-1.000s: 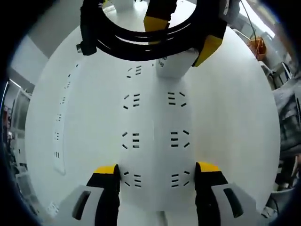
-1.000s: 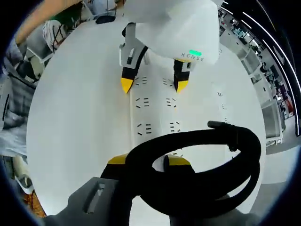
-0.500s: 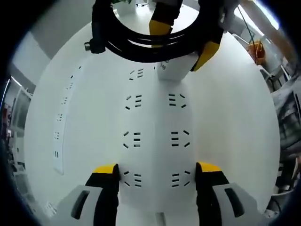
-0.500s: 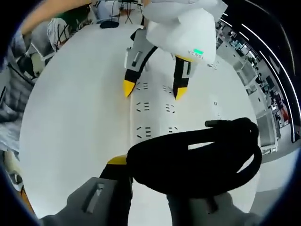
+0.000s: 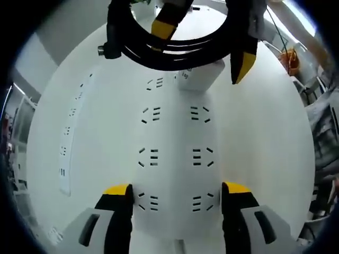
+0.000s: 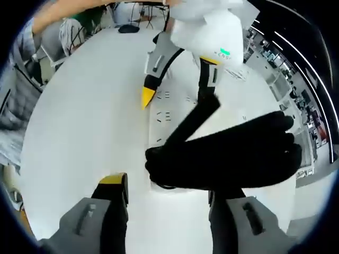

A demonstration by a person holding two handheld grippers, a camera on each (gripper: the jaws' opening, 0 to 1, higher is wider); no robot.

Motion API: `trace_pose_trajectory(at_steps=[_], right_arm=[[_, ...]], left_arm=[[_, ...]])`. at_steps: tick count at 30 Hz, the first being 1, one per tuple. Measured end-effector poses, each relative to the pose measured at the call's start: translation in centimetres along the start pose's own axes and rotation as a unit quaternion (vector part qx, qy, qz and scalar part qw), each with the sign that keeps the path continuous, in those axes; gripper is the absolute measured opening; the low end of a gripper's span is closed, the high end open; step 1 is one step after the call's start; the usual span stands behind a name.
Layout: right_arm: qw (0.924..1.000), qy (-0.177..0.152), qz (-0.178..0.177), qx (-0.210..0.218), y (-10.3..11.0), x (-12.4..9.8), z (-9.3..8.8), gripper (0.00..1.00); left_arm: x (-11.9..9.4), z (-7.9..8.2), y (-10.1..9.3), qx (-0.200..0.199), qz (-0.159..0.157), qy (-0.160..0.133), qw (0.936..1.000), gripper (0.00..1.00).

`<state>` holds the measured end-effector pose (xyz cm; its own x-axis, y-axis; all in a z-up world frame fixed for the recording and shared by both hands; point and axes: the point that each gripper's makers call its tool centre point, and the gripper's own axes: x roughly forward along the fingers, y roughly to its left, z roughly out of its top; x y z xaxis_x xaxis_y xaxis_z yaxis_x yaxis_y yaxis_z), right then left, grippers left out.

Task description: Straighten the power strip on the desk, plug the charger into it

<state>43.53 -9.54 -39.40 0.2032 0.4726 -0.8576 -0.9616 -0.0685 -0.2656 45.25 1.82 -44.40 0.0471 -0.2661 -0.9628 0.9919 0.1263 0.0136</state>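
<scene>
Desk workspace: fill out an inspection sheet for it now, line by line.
Surface: white desk.
Job's things: white power strip lies lengthwise between the left tool's jaws; white charger sits at its far end, seating unclear.
Clutter: second, narrower socket strip alongside; small dark object at the far edge.
Grippers: left tool flanks the strip, contact unclear; right tool open, over the charger end.
Cables: black coiled cable bunched above the strip.
Surroundings: orange object beyond the desk; a person's arm.

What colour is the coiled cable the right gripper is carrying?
Black. The coiled cable shows best in the right gripper view, over the white power strip.
</scene>
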Motion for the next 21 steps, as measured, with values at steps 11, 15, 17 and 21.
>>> trace_pose_trajectory(at_steps=[11,15,17,21], right_arm=[[0.9994,-0.033,-0.010,-0.003,0.3,-0.3,0.9,0.86],[0.9993,-0.036,-0.009,0.004,0.5,-0.5,0.8,0.87],[0.9993,-0.036,-0.010,0.008,0.5,-0.5,0.6,0.89],[0.9992,-0.035,-0.012,0.013,0.4,-0.6,0.2,0.89]], left_arm=[[-0.1,0.4,-1.1,0.005,0.014,0.005,0.9999,0.76],[0.0,0.9,-2.3,0.003,0.009,-0.001,1.0000,0.86],[-0.2,1.2,-2.6,0.003,0.010,-0.006,0.9999,0.90],[-1.0,1.7,-2.6,-0.001,0.014,-0.013,0.9998,0.91]])
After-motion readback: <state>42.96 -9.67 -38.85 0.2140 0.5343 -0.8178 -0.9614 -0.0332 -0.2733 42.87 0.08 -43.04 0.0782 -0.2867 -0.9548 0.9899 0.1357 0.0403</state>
